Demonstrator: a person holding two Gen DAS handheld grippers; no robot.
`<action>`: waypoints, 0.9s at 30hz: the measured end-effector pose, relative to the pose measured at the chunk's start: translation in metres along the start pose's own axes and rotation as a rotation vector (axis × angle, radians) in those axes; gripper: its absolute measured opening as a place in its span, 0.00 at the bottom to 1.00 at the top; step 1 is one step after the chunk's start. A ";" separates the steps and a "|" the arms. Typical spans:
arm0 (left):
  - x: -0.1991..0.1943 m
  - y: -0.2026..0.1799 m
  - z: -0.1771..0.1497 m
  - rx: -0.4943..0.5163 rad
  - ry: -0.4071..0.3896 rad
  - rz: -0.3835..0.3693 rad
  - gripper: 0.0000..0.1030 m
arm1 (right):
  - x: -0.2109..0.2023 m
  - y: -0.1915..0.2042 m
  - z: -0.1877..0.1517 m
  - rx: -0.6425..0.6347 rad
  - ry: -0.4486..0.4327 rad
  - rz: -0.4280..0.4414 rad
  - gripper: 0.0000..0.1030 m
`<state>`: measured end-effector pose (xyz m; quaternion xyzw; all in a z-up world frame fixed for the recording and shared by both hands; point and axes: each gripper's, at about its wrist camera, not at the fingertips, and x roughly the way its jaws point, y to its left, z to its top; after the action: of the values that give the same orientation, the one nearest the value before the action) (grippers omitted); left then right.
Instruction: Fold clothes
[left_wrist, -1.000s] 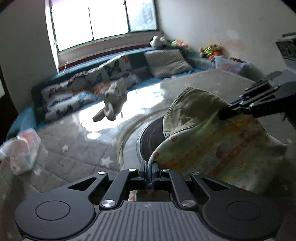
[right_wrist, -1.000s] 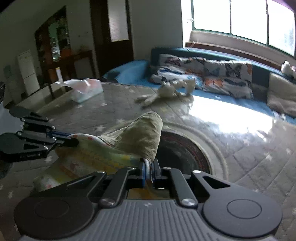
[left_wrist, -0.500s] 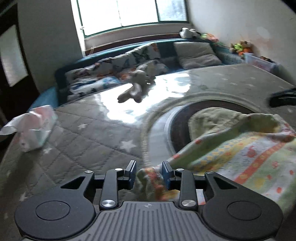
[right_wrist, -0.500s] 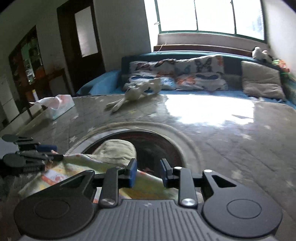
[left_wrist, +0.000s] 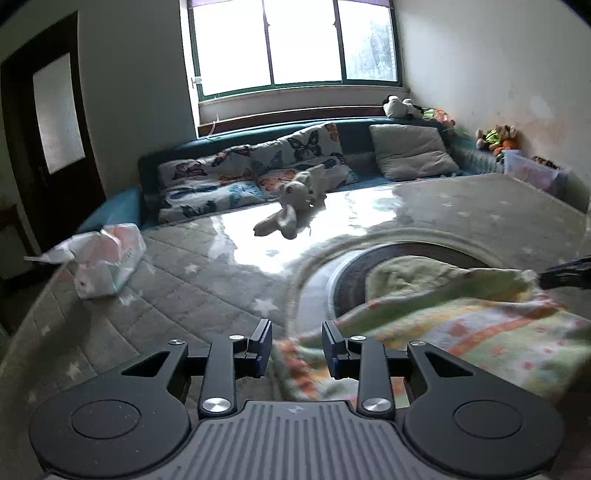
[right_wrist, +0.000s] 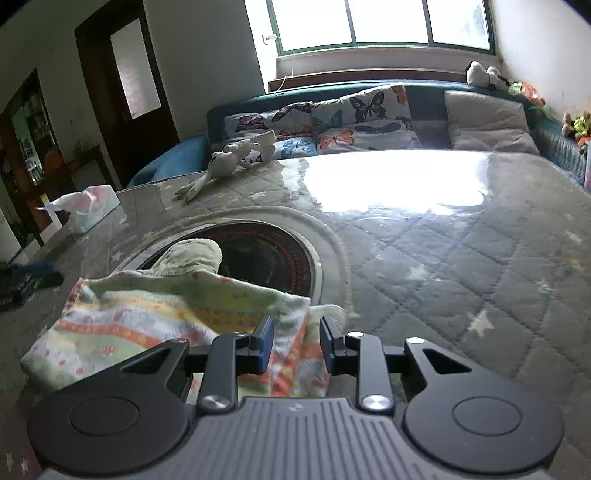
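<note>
Your left gripper (left_wrist: 297, 345) stands with its jaws apart at the bottom centre of the left wrist view, grasping nothing. A corner of the small garment of soft cloth with orange, yellow and green printed bands (left_wrist: 461, 332) lies in the gap between the fingers, but they do not press on it. The garment spreads over the lower right of this view, and its plain pale-green inner side (left_wrist: 406, 273) is turned up over the dark round inset (left_wrist: 347, 280) of the grey quilted table cover with white stars (left_wrist: 177, 280).

Your right gripper (right_wrist: 296, 341) is released too, with its jaws apart at the bottom centre of the right wrist view. The edge of the garment (right_wrist: 155, 314) lies between and under its fingers, and the rest fills the lower left of that view.

At the left of the left wrist view you see a white and pink tissue pack (left_wrist: 107, 258), and near the upper centre a white plush toy (left_wrist: 291, 206) lies on the table.
</note>
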<state>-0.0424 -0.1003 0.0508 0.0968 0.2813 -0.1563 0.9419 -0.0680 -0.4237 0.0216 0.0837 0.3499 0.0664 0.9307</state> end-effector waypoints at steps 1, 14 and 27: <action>-0.001 -0.002 -0.002 0.001 0.005 -0.006 0.32 | 0.004 0.000 0.001 0.003 0.006 0.003 0.26; 0.016 -0.008 -0.010 0.025 0.052 -0.025 0.32 | 0.002 0.018 -0.004 -0.014 -0.022 -0.096 0.05; 0.047 -0.031 0.016 0.044 0.084 -0.151 0.30 | 0.011 0.052 0.015 -0.073 -0.019 0.040 0.13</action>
<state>-0.0083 -0.1444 0.0346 0.1027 0.3237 -0.2286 0.9124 -0.0531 -0.3729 0.0363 0.0574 0.3365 0.0971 0.9349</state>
